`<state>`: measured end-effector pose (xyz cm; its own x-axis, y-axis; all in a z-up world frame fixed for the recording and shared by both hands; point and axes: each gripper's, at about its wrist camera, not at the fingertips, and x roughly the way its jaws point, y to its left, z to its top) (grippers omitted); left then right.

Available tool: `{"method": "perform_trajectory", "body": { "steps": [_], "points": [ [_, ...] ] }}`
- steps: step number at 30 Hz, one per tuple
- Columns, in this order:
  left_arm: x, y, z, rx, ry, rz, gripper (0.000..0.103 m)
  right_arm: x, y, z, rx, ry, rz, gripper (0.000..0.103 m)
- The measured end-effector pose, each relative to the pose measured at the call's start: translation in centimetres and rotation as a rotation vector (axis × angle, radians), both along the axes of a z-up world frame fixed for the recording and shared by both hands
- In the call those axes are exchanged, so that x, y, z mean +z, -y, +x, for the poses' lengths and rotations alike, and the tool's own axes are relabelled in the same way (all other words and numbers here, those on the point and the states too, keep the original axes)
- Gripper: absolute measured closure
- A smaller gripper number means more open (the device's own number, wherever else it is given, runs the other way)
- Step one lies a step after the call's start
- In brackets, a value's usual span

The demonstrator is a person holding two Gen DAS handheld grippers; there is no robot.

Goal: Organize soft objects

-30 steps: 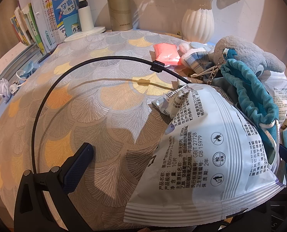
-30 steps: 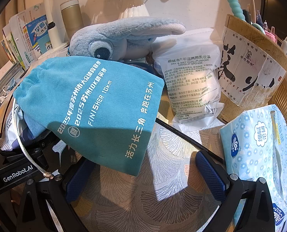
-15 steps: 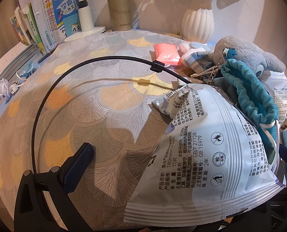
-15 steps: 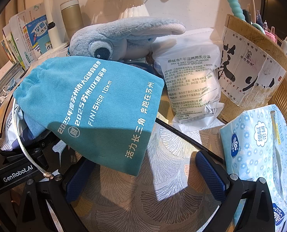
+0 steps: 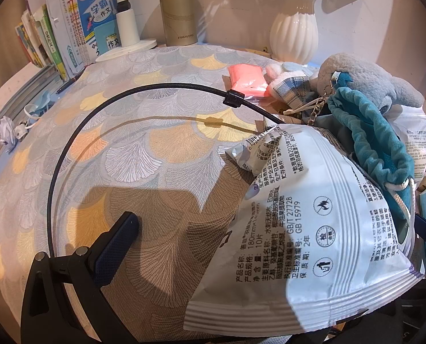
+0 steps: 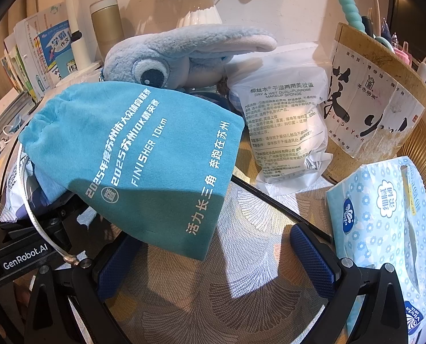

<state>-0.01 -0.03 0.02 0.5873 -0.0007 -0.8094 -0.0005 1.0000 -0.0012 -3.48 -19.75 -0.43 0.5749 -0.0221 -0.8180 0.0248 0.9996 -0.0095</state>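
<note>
Fingers [image 6: 313,261] spread above patterned tablecloth [image 5: 161,143]; wall possibly beige.

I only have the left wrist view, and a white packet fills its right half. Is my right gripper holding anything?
Observer: No. The right gripper is open. Both blue pads show, with bare tablecloth between them.
Operator: What is nearest to it?
Observer: The teal drawstring pouch, printed side up. Its lower corner reaches in between the two pads, nearer the left one.
Operator: Anything on its right side?
Observer: A blue floral tissue pack lies right beside the right finger.
</note>
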Motion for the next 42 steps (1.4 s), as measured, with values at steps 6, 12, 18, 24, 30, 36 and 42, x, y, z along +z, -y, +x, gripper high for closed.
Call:
{"method": "perform_trajectory", "body": {
  "steps": [6, 12, 18, 24, 30, 36, 42],
  "points": [
    [-0.14, -0.14, -0.15, 0.0, 0.0, 0.001, 0.0, 0.0, 0.0, 0.0, 0.0, 0.0, 0.001, 0.0],
    [-0.11, -0.26, -0.15, -0.003, 0.002, -0.007, 0.0, 0.01, -0.03, -0.02, 0.0, 0.0, -0.001, 0.0],
    [-0.08, -0.22, -0.16, -0.003, 0.002, -0.007, 0.0, 0.01, -0.02, -0.03, 0.0, 0.0, 0.001, 0.0],
    [-0.09, -0.21, -0.17, -0.003, 0.002, -0.007, 0.0, -0.02, 0.09, 0.04, 0.0, 0.0, 0.001, 0.0],
    [-0.09, -0.27, -0.04, -0.003, 0.001, -0.006, 0.0, 0.0, 0.21, 0.0, 0.0, 0.0, 0.002, 0.0],
    [-0.09, -0.28, -0.06, -0.003, 0.001, -0.006, 0.0, 0.18, -0.31, -0.24, 0.0, 0.0, 0.003, 0.0],
    [-0.09, -0.29, -0.06, -0.003, 0.001, -0.007, 0.0, 0.11, -0.18, -0.14, 0.0, 0.0, 0.004, 0.0]
  ]
}}
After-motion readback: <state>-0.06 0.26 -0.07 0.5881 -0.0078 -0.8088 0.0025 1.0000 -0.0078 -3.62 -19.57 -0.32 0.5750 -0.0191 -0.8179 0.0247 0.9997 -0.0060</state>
